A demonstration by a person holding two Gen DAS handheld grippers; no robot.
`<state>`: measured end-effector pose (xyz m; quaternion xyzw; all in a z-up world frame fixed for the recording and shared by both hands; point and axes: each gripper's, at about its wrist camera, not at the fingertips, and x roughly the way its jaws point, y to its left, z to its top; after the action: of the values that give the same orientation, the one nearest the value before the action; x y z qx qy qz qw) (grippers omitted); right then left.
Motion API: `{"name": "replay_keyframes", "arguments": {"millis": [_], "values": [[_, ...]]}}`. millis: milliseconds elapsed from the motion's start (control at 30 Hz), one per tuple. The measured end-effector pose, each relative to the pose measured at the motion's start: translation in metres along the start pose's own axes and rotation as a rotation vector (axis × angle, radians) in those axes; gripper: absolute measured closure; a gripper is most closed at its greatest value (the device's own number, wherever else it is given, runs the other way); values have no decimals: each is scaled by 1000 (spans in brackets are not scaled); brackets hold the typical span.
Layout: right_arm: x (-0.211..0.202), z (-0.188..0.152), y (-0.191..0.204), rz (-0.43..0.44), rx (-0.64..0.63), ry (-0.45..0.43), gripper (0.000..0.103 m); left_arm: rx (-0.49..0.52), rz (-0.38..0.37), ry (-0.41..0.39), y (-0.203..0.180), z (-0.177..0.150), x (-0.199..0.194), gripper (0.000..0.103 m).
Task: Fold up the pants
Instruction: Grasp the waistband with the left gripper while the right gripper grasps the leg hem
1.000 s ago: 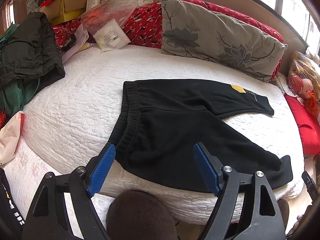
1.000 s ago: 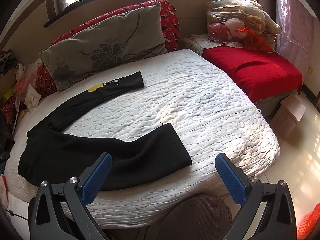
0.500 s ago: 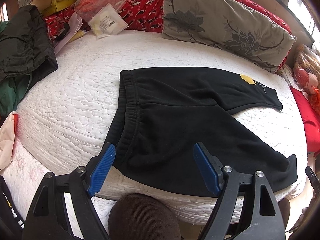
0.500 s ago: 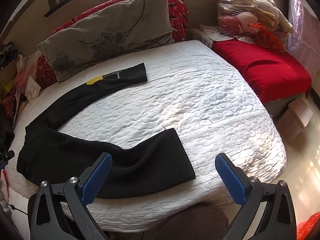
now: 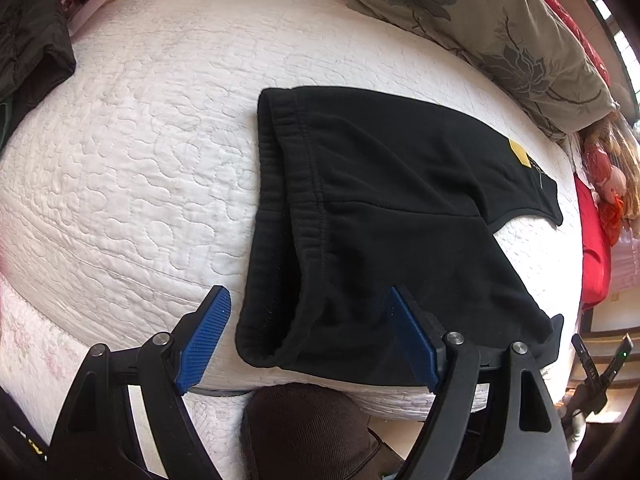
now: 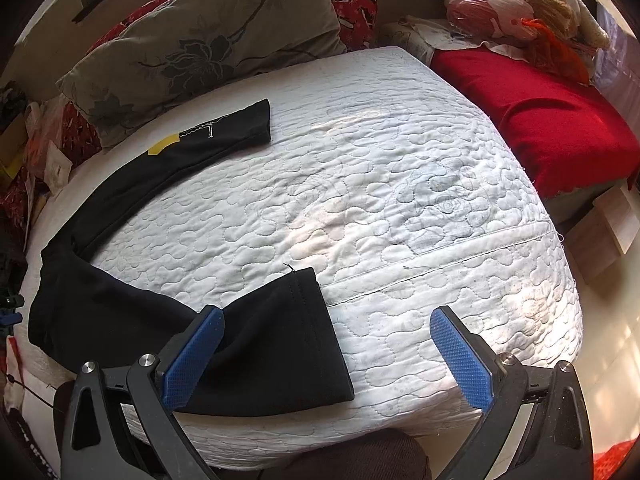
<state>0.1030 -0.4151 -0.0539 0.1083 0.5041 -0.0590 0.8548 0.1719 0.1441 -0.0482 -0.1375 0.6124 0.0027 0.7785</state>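
I hold the left gripper (image 5: pixel 306 334) and right gripper (image 6: pixel 326 354) wide and empty over the black pants (image 5: pixel 400 208), spread unfolded along the bed's (image 6: pixel 400 184) near edge.

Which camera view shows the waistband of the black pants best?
The left wrist view: the ribbed waistband runs unobstructed up the frame ahead of the open left gripper. The right wrist view shows only the legs and cuffs.
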Motion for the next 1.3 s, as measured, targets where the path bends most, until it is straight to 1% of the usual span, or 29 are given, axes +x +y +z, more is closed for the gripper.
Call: {"name": "replay_keyframes", "arguments": {"millis": [133, 200, 267, 300, 333, 367, 400, 433, 467, 500, 533, 567, 600, 667, 700, 733, 800, 833, 900, 933, 967, 1033, 1067, 1100, 1133, 1167, 1233, 1267, 1300], "values": [[17, 4, -8, 43, 44, 51, 0, 23, -21, 52, -7, -9, 18, 22], [27, 6, -7, 65, 39, 79, 1, 17, -27, 86, -7, -10, 28, 22], [36, 6, -3, 66, 22, 101, 1, 12, -34, 121, -5, -10, 38, 22], [40, 6, -1, 88, 12, 114, 5, 10, -34, 133, -5, -11, 42, 22], [43, 6, 1, 117, 8, 123, 17, 13, -29, 137, -5, -11, 45, 22], [46, 6, 3, 145, 1, 135, 25, 18, -25, 134, -6, -11, 46, 22], [47, 6, 7, 164, -16, 140, 46, 23, -17, 130, -7, -11, 46, 22], [48, 6, 10, 169, -37, 150, 73, 24, -7, 123, -9, -11, 45, 23], [49, 7, 12, 170, -53, 161, 82, 23, 4, 111, -11, -10, 44, 25], [48, 11, 13, 173, -61, 165, 85, 19, 23, 95, -12, -9, 41, 43], [43, 15, 13, 169, -73, 156, 92, 12, 25, 94, -13, -7, 37, 67], [34, 21, 13, 156, -87, 130, 94, -2, 5, 102, -12, -5, 33, 73], [25, 27, 11, 150, -90, 98, 94, -19, 7, 97, -10, -3, 29, 75], [15, 35, 3, 143, -71, 62, 93, -14, 94, 58, -8, -2, 26, 75], [18, 36, 0, 130, -64, 65, 93, -9, 122, 61, -5, -3, 29, 75], [26, 35, -3, 112, -59, 84, 93, -18, 128, 76, -2, -5, 35, 74], [46, 27, -8, 80, -48, 136, 93, -23, 123, 59, 2, -8, 34, 74], [53, 23, -9, 60, -45, 149, 93, -20, 126, 55, 1, -9, 32, 74], [53, 21, -16, 82, 4, 131, 93, -22, 126, 56, 1, -10, 30, 74], [47, 22, -19, 104, 40, 121, 87, -25, 117, 60, 2, -11, 28, 74], [41, 24, -22, 117, 69, 111, 84, -30, 101, 61, 4, -12, 24, 74], [27, 24, -26, 123, 82, 90, 71, -52, 43, 58, 12, -14, 15, 75], [22, 22, -28, 118, 76, 83, 66, -67, 6, 54, 17, -15, 11, 75], [18, 20, -30, 115, 69, 85, 53, -81, -30, 44, 21, -19, 7, 75], [16, 17, -32, 111, 68, 89, 47, -88, -62, 37, 24, -22, 3, 75], [15, 12, -34, 111, 72, 98, 46, -84, -82, 34, 24, -25, 1, 75], [19, 3, -36, 116, 78, 126, 46, -46, -76, 23, 19, -34, -2, 74], [21, -3, -36, 105, 75, 130, 46, -17, -49, 19, 14, -39, 1, 73], [23, -6, -35, 107, 65, 135, 53, 9, -5, 15, 11, -39, 7, 72]]}}
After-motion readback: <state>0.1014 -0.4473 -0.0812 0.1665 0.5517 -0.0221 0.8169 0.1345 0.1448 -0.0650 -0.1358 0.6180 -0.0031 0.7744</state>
